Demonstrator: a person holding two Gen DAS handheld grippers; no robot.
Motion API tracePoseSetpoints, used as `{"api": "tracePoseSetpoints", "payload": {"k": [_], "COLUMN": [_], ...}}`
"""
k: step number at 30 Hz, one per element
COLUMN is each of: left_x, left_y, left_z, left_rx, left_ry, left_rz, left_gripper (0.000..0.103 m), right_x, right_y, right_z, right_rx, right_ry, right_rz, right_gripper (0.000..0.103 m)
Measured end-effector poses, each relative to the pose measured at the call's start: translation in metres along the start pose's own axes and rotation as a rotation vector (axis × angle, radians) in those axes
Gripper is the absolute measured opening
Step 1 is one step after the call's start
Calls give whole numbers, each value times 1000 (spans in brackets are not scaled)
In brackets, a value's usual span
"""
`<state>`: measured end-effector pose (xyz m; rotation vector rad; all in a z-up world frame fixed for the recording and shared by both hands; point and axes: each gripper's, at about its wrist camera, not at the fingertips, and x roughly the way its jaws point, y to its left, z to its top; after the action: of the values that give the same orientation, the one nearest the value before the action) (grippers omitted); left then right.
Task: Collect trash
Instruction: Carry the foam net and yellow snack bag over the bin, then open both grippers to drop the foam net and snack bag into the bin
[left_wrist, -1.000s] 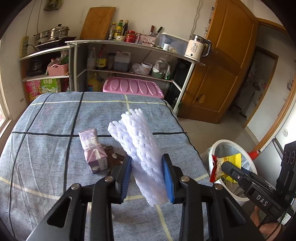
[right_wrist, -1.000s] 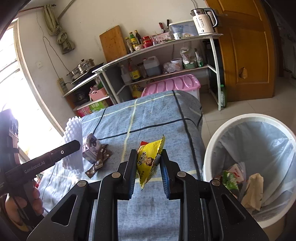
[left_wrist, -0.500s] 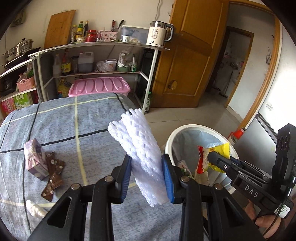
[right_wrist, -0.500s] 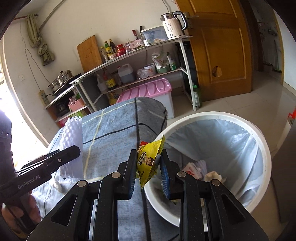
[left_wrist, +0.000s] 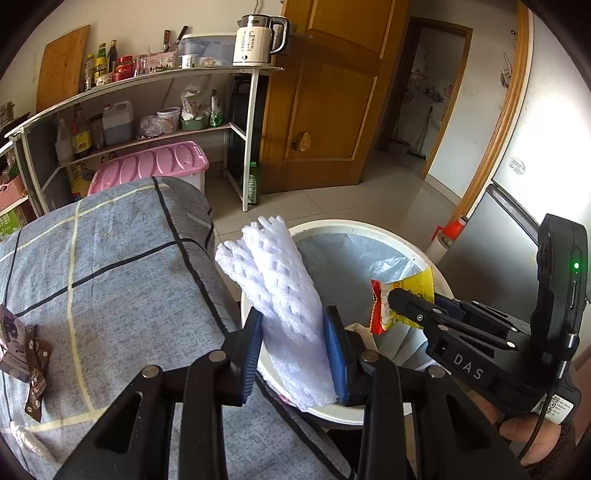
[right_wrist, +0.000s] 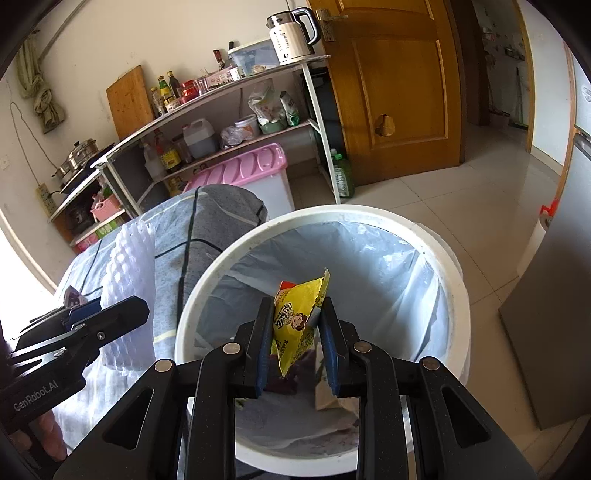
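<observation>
Right wrist, yellow snack wrapper (right_wrist: 295, 325) clamped in right gripper (right_wrist: 293, 343)

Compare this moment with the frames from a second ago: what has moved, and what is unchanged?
Both grippers swung from over the table to the trash bin. The right gripper now holds the yellow snack packet over the bin's opening; the left gripper brings the white foam net to the rim. Nothing was released: both grips are unchanged. The carton and brown wrappers remain on the table.
</observation>
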<state>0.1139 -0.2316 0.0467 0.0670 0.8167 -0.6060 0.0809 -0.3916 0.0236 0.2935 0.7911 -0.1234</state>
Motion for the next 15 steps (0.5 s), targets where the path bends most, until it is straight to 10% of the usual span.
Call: {"api": "tracePoseSetpoints", "payload": {"k": [15], "left_x": [31], "left_y": [-27], "left_z": [4], "left_rx": [29], "left_ry": [44], "left_rz": [-6], "left_gripper": [49], "right_x": [20], "right_y": [-19], "right_z": [-3], "right_rx": [-39], "right_ry": [71], "right_rz": [-123], "right_gripper": [34]}}
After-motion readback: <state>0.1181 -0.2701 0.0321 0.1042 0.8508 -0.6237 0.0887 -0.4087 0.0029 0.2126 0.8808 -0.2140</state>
